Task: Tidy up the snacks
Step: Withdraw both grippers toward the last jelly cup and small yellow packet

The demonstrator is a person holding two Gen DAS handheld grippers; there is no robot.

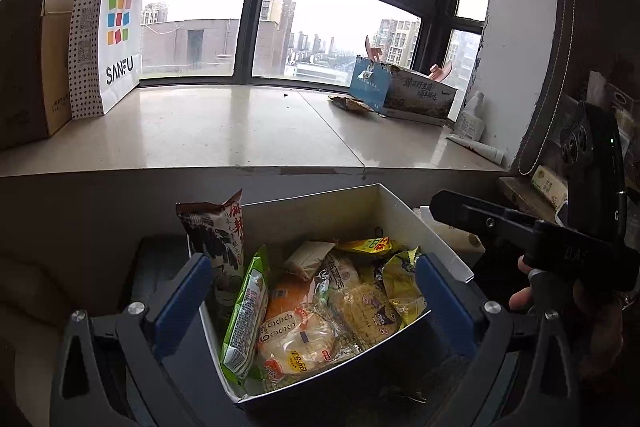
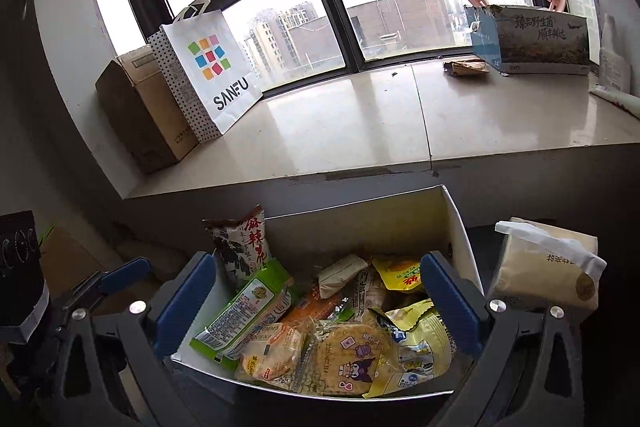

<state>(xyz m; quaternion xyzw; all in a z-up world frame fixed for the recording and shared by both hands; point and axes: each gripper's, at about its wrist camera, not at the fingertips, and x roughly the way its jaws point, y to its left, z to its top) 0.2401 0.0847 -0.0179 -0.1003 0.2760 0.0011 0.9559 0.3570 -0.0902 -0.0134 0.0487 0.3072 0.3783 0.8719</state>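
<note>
A white open box (image 1: 320,211) (image 2: 360,215) full of wrapped snacks sits below the window ledge. A brown spicy-snack packet (image 1: 218,239) (image 2: 242,243) stands upright at its left wall. A green packet (image 1: 244,315) (image 2: 244,311), round rice crackers (image 1: 296,343) (image 2: 348,355) and yellow packets (image 1: 404,287) (image 2: 416,343) lie inside. My left gripper (image 1: 314,299) is open and empty above the box, its blue pads wide apart. My right gripper (image 2: 316,303) is open and empty above the same box. The right gripper also shows at the right of the left wrist view (image 1: 520,227).
A stone window ledge (image 1: 240,131) (image 2: 360,131) holds a cardboard box (image 1: 28,67) (image 2: 140,111), a white SANFU paper bag (image 1: 108,39) (image 2: 208,71), and a blue printed carton (image 1: 404,91) (image 2: 532,39). A beige tissue pack (image 2: 548,263) lies right of the snack box.
</note>
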